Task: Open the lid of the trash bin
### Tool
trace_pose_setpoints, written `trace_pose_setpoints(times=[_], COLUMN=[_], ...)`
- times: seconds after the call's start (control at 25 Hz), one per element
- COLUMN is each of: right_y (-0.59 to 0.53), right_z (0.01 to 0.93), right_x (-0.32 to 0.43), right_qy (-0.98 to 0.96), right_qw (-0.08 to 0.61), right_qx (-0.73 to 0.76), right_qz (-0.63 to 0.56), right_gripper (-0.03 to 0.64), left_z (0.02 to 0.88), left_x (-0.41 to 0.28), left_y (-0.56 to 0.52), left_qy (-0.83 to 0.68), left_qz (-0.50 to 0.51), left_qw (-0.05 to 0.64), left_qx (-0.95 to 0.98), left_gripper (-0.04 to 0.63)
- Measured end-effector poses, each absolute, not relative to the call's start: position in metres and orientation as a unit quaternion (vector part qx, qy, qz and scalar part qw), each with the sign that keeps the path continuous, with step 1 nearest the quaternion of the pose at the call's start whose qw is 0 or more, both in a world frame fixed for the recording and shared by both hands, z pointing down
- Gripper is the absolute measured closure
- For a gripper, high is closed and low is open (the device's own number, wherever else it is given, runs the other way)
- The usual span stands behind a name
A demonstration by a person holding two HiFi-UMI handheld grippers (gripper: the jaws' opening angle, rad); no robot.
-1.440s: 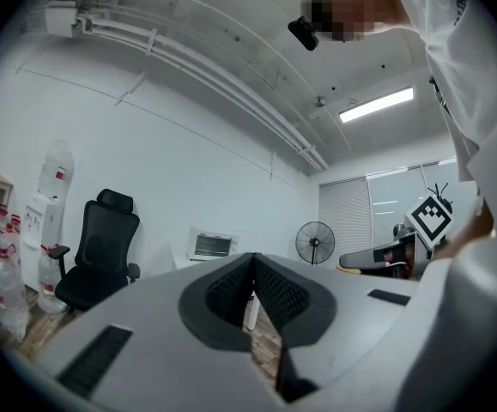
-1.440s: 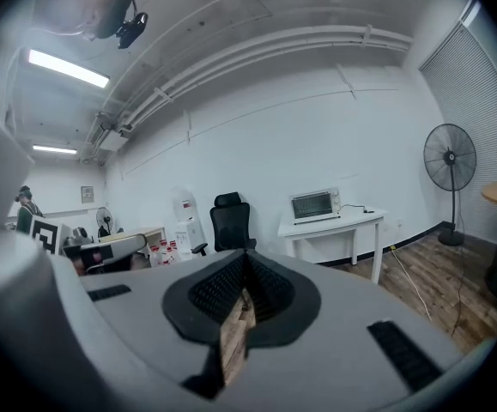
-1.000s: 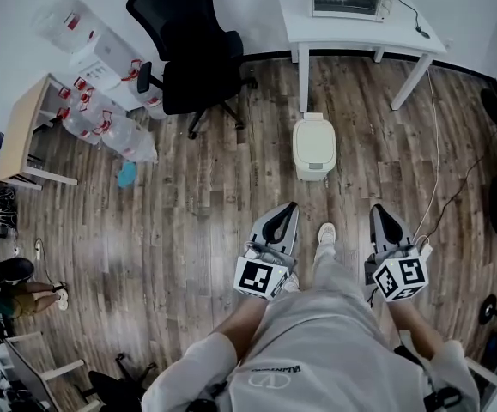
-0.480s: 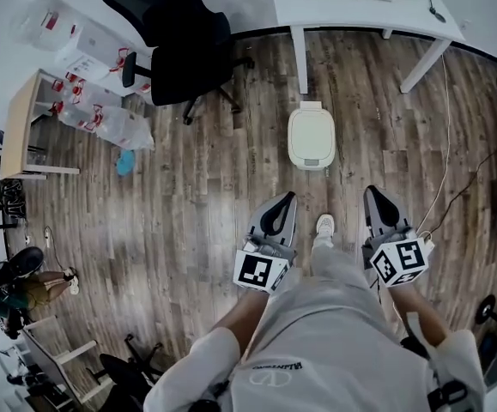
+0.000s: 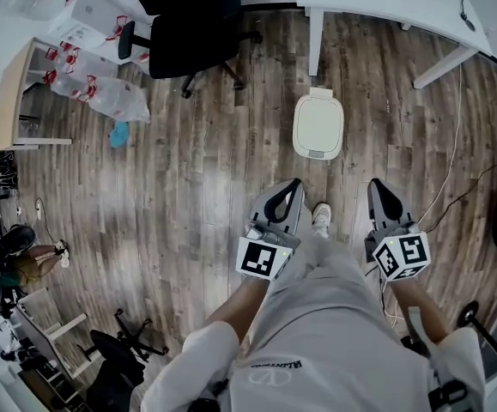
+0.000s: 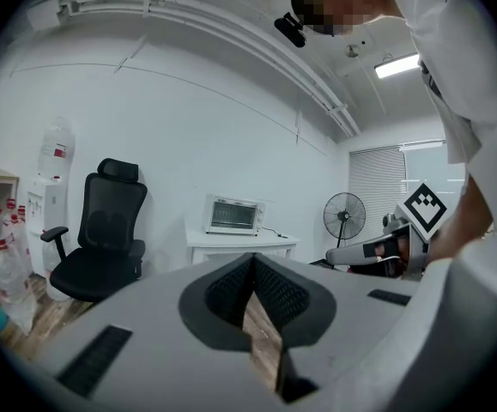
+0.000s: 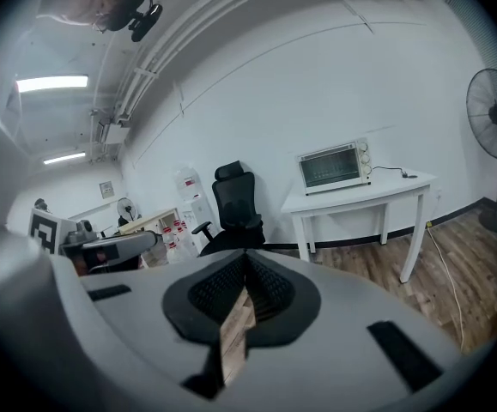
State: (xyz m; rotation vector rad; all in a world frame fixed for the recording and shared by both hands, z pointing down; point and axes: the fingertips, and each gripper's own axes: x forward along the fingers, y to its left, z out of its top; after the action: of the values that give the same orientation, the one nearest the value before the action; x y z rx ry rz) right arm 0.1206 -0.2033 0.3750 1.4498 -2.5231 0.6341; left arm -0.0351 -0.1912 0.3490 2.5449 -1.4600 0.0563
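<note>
The white trash bin [image 5: 318, 127] stands on the wood floor [image 5: 188, 204] in front of the person, its lid down. The left tool [image 5: 287, 192] and right tool [image 5: 380, 192] hover short of it, each with jaws pressed together and holding nothing.

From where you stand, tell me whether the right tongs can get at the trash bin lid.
Probably not yet. The trash bin sits on the floor ahead, lid shut, while the right tongs are held high, aimed across the room. Only bare floor lies between, so stepping in and stooping should do.

Open floor [image 5: 351, 187] before trash bin [image 5: 318, 127] — table leg [image 5: 316, 41] behind.
</note>
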Motion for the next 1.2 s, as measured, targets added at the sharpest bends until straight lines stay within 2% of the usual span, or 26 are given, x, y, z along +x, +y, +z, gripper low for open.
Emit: trace_pose_setpoints(times=[0.24, 0.64, 1.2], right_y=[-0.238, -0.284, -0.336], right_z=[0.387, 0.472, 0.697], right_x=[0.096, 0.058, 0.065], right_qy=[-0.834, -0.821, -0.794], right_qw=[0.103, 0.137, 0.165], right_qx=[0.498, 0.493, 0.47], right_qz=[0.214, 0.254, 0.349], right_gripper=[0.6, 0.6, 0.6], left_z=[0.379, 0.47, 0.691], left_x=[-0.048, -0.031, 0.019], left_y=[-0.233, -0.285, -0.339], left_qy=[-0.468, -0.43, -0.436], left_qz=[0.028, 0.061, 0.119], left_qw=[0.12, 0.15, 0.235], left_qx=[0.875, 0.888, 0.86], left_gripper=[0.594, 0.594, 0.594])
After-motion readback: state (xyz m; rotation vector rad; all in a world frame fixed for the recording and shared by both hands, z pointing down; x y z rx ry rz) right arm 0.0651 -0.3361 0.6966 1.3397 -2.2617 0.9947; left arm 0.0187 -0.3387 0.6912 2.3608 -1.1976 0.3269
